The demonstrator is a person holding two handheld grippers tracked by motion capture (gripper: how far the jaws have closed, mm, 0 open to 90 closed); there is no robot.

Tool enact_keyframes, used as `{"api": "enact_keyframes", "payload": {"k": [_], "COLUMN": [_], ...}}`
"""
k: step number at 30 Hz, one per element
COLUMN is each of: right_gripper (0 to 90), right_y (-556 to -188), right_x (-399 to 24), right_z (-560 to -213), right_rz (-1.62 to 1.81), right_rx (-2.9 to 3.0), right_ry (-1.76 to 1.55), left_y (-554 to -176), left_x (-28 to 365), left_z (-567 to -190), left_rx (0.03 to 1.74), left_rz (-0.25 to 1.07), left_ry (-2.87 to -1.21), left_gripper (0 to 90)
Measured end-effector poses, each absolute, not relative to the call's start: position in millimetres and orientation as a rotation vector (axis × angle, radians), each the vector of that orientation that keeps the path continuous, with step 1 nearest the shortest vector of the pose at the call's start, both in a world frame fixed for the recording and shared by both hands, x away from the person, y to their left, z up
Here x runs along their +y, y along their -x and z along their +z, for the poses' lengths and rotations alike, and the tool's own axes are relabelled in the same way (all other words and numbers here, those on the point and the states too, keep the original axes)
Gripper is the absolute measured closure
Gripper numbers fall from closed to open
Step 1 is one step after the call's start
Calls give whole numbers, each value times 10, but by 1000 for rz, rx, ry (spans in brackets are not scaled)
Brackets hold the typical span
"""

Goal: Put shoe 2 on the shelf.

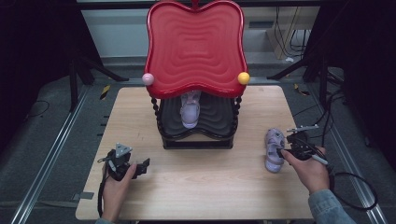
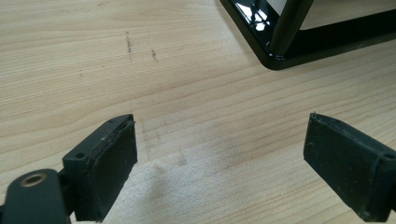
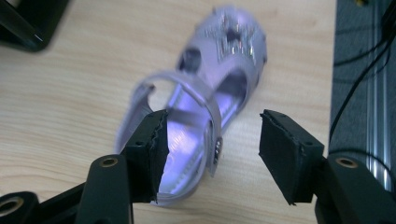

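Right gripper (image 3: 212, 154) — jaws apart, straddling the glossy lilac strappy sandal (image 3: 210, 93); left gripper (image 2: 219, 163) wide, empty.

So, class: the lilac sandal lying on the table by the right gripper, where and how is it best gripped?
Probably at the heel end of the lilac sandal, across its side wall. It lies flat on its sole, heel towards the right gripper, whose open jaws already straddle that wall. Come from the heel side.

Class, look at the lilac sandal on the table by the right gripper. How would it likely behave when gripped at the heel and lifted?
The sandal looks small and open-strapped, so it is probably light. Its thin heel strap may flex under the pads rather than hold firm. Gripped at the heel, the decorated toe would likely droop. The right gripper stands open around the heel side.
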State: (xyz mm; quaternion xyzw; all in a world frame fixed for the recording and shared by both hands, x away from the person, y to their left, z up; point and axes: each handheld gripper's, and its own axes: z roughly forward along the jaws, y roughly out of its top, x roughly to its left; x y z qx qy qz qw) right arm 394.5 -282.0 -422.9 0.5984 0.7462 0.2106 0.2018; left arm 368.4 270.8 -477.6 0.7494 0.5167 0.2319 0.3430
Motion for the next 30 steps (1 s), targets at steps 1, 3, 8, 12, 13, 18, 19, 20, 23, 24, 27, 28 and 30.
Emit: {"api": "enact_keyframes", "payload": {"k": [1, 3, 8, 12, 13, 18, 19, 20, 23, 24, 27, 28, 30], "right_gripper": [430, 446, 501, 541, 553, 643, 677, 691, 760, 784, 815, 819, 823], "right_y": [-3969, -4002, -4098, -4141, -4150, -4169, -4171, -4173, -4180, -4178, -4128, -4089, -3984], "right_x": [-2833, -2845, -2864, -2869, -2871, -2875, -2877, -2880, -2896, -2900, -2917, -2919, -2905], "right_z": [-4284, -4348, -4467, -4511, -4521, -4552, -4556, -4561, -4560, -4553, -4514, -4495, -4443], "right_rz": [577, 559, 499, 474, 471, 443, 443, 439, 440, 439, 436, 443, 453], "right_rx": [2099, 2116, 2170, 2211, 2226, 2263, 2271, 2279, 2286, 2287, 2311, 2319, 2349], "right_ry": [-1689, -1711, -1762, -1814, -1820, -1854, -1860, -1857, -1849, -1842, -1798, -1785, -1740], "left_y": [-3685, -3686, -3686, -3684, -3683, -3682, -3683, -3683, -3684, -3683, -3685, -3685, -3687], "left_x": [2705, 2712, 2744, 2737, 2734, 2726, 2726, 2726, 2737, 2740, 2750, 2748, 2745], "left_z": [-4780, -4791, -4799, -4795, -4795, -4791, -4791, -4791, -4792, -4792, -4791, -4793, -4798], "left_rx": [1345, 1346, 1360, 1358, 1357, 1353, 1353, 1353, 1356, 1360, 1361, 1363, 1364], "left_rz": [601, 601, 599, 601, 601, 600, 600, 600, 605, 605, 612, 610, 614], "left_ry": [-1949, -1952, -1943, -1945, -1945, -1947, -1947, -1947, -1945, -1938, -1941, -1939, -1943], "left_gripper": [90, 90, 92, 92, 92, 93, 93, 93, 93, 93, 93, 94, 96]}}
